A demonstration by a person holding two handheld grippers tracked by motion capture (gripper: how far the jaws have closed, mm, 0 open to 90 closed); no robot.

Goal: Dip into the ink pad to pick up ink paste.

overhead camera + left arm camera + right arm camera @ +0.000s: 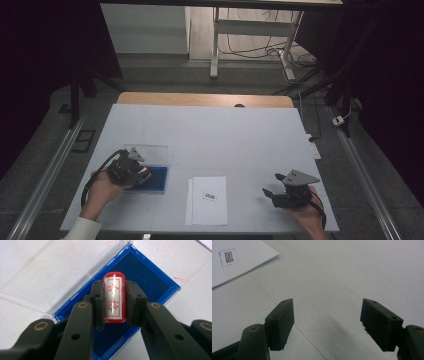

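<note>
Near the counter's front-left corner, the left gripper has its jaws clenched on a red stamp, held just above the blue ink pad in its open clear case. Toward the front-right corner, the right gripper hangs over bare counter with its jaws released and wide apart. Between them, at the front edge, lie white sheets bearing a small printed mark.
</note>
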